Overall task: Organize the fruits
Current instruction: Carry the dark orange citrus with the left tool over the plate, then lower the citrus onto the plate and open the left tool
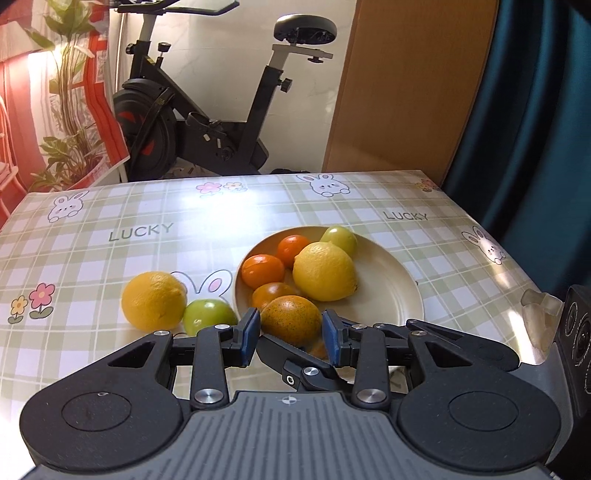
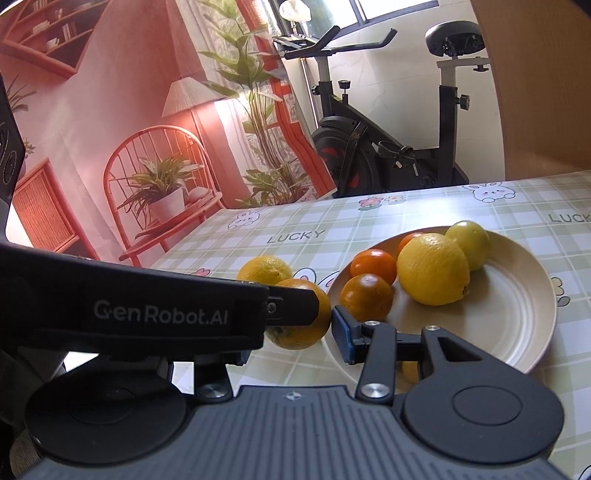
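Speckled orange (image 1: pixel 291 319) is sitting pinched between the left gripper's (image 1: pixel 290 334) blue pads, at the plate's (image 1: pixel 391 295) near rim. Right gripper (image 2: pixel 325 325): grip state indeterminate, left jaw hidden. Lemon (image 1: pixel 153 300) and green fruit (image 1: pixel 207 320) are lying on the tablecloth (image 1: pixel 110 258).

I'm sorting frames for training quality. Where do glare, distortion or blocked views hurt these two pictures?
Left wrist view: white glare washes out the tablecloth behind the plate; fisheye bends the wooden panel. Right wrist view: the left tongs cover the lower left, and the window is overexposed.
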Available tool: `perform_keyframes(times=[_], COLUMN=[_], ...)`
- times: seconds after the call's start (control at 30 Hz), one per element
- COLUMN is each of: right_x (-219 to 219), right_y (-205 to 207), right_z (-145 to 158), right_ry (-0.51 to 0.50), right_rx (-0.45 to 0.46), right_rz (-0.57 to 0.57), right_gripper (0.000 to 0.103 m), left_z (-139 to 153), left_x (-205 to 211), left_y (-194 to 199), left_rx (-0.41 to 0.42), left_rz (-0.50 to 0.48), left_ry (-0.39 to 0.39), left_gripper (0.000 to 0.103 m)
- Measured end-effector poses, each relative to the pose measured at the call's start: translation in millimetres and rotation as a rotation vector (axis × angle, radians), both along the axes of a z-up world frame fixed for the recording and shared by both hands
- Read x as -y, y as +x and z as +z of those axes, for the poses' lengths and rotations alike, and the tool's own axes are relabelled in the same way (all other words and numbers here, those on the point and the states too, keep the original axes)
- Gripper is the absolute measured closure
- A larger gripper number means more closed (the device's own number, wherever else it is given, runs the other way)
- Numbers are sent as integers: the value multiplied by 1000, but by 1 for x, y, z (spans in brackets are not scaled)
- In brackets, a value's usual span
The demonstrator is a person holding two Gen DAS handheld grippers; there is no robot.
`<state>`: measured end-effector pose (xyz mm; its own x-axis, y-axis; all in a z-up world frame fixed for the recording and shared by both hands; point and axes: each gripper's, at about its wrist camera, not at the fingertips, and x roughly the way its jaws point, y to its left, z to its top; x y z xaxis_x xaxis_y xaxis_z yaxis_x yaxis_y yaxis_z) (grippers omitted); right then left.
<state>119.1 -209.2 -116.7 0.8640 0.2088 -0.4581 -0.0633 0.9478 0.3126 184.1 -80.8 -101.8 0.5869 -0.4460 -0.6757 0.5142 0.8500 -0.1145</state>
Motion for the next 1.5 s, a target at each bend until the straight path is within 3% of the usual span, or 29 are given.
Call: perform_keyframes(times=[0.47,0.63,0.9,1.5], right_x=[83,105,117,115], right_y=[-11,-4,5,24], right_z=[-3,-7,-22,-28], right_ry=[54,29,-32,-46], right_rx=[25,-1,-2,-8], right_rz=[-209,-235,-224,-208], right_gripper=[57,57,57,57], left_z=[-7,-17,-27,-34], left_x=[97,120,133,135], left_y=[24,39,55,68], left_rx=[11,-14,-32,-37], left_rz=[-165,-181,-177,-131], left_ry=[49,59,80,98], left_gripper=[64,64,63,60])
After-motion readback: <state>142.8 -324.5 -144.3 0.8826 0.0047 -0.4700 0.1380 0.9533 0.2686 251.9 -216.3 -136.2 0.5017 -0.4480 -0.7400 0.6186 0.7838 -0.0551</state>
